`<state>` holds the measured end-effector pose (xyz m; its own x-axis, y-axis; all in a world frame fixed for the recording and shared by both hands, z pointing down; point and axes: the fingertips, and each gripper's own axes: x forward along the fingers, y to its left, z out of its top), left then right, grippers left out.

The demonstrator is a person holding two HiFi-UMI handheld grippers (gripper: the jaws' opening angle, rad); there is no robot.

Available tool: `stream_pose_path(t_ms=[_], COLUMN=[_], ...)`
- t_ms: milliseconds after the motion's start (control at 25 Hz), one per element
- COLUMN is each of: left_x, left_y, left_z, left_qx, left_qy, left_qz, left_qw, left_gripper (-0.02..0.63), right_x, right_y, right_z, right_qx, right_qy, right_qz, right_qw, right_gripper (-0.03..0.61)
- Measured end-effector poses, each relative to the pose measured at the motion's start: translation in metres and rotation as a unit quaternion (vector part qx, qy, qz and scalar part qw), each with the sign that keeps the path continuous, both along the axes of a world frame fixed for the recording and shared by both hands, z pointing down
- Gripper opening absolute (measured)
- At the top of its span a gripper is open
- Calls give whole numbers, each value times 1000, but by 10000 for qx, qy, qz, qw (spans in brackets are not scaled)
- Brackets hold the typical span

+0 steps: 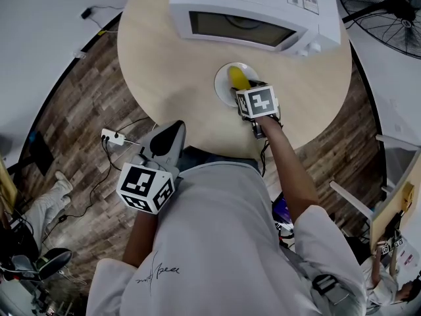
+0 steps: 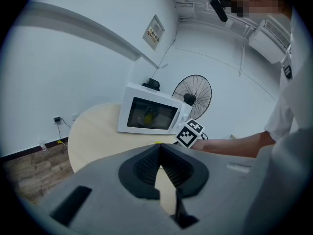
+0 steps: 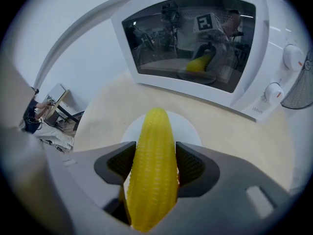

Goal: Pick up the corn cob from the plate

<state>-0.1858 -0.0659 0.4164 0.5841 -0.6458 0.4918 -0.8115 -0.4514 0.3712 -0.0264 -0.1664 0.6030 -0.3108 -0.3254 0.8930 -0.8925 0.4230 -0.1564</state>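
A yellow corn cob (image 3: 154, 180) stands lengthwise between the jaws of my right gripper (image 3: 155, 155), and both ribbed pads press on its sides. Under its far end lies the white plate (image 3: 190, 129). In the head view the right gripper (image 1: 247, 87) reaches over the plate (image 1: 220, 84) and the corn cob (image 1: 238, 78), in front of the microwave. Whether the cob is off the plate I cannot tell. My left gripper (image 1: 175, 128) hangs at the table's near edge, close to the body. Its jaws (image 2: 159, 148) meet at the tips with nothing between them.
A white microwave (image 1: 256, 8) with its door closed stands at the back of the round wooden table (image 1: 164, 64). A standing fan (image 1: 381, 5) is at the far right. A power strip (image 1: 112, 136) with cables lies on the wooden floor to the left.
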Motion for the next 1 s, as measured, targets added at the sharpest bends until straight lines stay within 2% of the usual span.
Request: stream_pose_path(t_ms=[1000], left_x=[10], left_y=[2], left_z=[-7], left_qx=[95], left_qy=[136], left_qz=[126], left_qw=[9998], left_gripper=[-2], right_x=[8], right_y=[9], right_z=[-32], right_qx=[233], right_qy=[-247], right_qz=[162], right_qw=[9993], right_gripper=[270])
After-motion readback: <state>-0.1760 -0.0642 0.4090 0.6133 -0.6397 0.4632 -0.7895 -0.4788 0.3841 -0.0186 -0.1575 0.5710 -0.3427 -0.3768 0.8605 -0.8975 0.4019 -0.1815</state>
